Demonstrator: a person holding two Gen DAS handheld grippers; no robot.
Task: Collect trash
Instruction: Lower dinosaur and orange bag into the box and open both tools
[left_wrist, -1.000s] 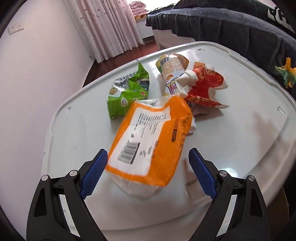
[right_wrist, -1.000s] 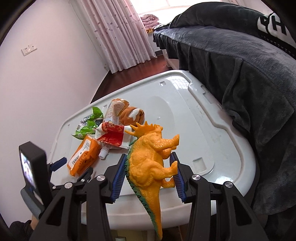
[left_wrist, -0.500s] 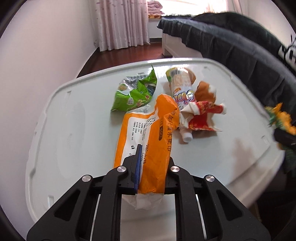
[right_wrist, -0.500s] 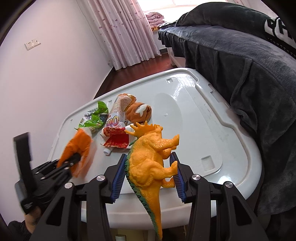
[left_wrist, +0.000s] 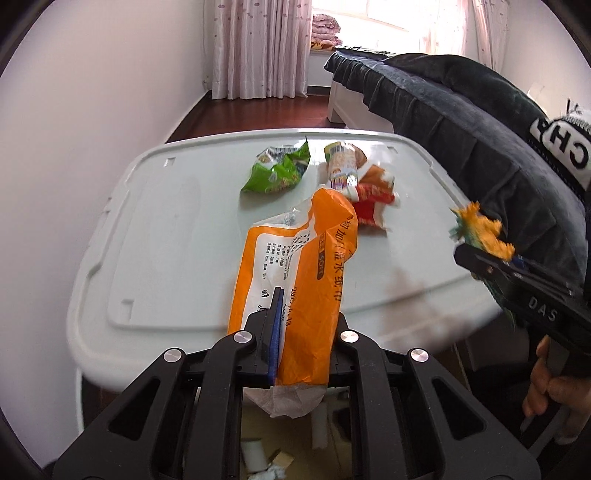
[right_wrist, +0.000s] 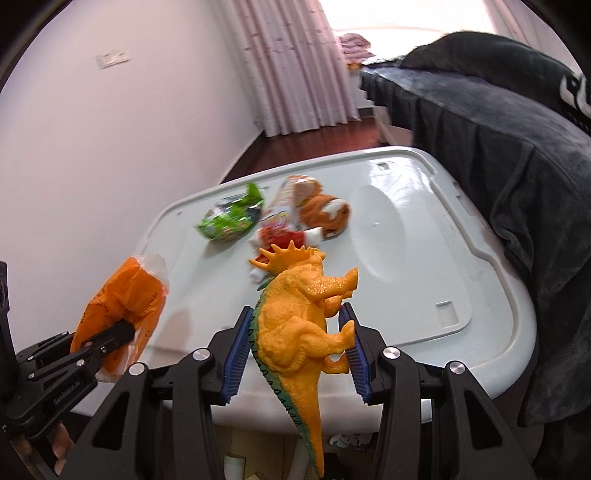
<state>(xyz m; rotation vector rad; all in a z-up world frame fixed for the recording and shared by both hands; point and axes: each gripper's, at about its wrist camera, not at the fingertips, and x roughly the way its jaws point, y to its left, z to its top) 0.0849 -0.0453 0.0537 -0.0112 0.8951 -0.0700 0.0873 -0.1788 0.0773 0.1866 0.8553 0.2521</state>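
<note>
Lifted off the white lid (left_wrist: 155, 236), orange wrapper (left_wrist: 295, 280) sits clamped in left gripper (left_wrist: 301, 343), right gripper (right_wrist: 299, 350) pinching toy dinosaur (right_wrist: 299, 314); keep the clamp firm, carry wrapper clear.

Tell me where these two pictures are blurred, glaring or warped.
Left wrist view: the orange packet held in the left gripper is sharp; the dinosaur toy at right is motion-smeared; the window is blown out. Right wrist view: the dinosaur toy is crisp, the green wrapper smeared. Both show fisheye bending and dark corners.
</note>
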